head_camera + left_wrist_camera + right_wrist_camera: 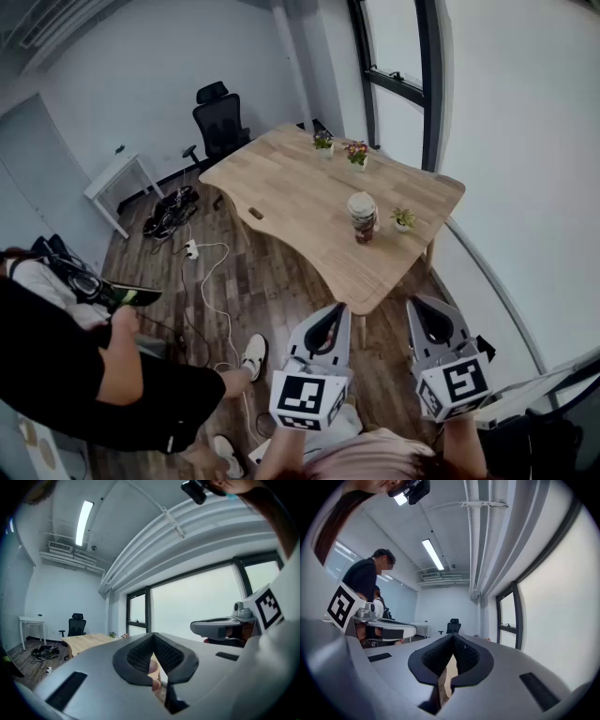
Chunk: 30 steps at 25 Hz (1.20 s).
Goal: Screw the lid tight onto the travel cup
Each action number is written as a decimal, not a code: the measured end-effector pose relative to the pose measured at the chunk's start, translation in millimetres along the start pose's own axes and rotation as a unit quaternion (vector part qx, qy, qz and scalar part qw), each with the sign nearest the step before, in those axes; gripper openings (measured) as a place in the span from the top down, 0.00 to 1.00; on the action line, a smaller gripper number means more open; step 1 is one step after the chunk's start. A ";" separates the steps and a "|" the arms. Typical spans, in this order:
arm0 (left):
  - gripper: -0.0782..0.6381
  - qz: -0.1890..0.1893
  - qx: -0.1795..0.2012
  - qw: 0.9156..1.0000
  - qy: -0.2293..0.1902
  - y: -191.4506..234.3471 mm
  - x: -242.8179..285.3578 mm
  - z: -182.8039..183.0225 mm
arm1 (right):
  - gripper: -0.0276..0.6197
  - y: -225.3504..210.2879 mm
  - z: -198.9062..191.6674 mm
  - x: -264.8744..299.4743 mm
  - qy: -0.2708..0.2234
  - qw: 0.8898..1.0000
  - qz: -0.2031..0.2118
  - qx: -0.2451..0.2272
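While left claw [336, 311] and right claw [420, 307] hang closed, empty, at lower frame, the travel cup [362, 220] waits on the tabletop [300, 202] at centre; all screwing seems ahead.

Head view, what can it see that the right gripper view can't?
Only the head view shows the travel cup standing on the wooden table, and the white cable on the floor. Only the right gripper view shows the long ceiling light, and the right gripper close up with its jaws shut on nothing. Both show the black office chair and the left gripper.
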<state>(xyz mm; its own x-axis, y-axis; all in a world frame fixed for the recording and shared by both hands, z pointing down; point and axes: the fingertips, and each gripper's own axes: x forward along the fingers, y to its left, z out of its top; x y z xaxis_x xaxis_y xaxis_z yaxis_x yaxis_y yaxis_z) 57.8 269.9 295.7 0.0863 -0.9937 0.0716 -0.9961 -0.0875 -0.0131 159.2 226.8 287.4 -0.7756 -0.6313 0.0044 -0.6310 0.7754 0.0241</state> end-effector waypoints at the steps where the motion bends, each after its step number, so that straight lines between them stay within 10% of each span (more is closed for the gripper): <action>1: 0.89 0.001 0.000 1.000 -0.002 -2.9 -0.3 0.3 | 0.96 -0.8 -0.4 -2.4 -0.003 1.000 0.003 -0.001; 30: 0.89 -0.032 -0.009 0.999 0.014 55.0 68.6 -17.4 | 0.96 -16.8 -17.9 88.0 0.011 0.998 -0.020 0.058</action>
<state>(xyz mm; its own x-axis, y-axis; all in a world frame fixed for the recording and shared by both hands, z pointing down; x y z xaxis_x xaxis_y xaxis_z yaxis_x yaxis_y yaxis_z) 8.6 198.1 317.2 0.1503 -0.9836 0.0995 -0.9886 -0.1500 0.0103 101.9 157.9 305.3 -0.7496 -0.6613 0.0279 -0.6608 0.7451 -0.0908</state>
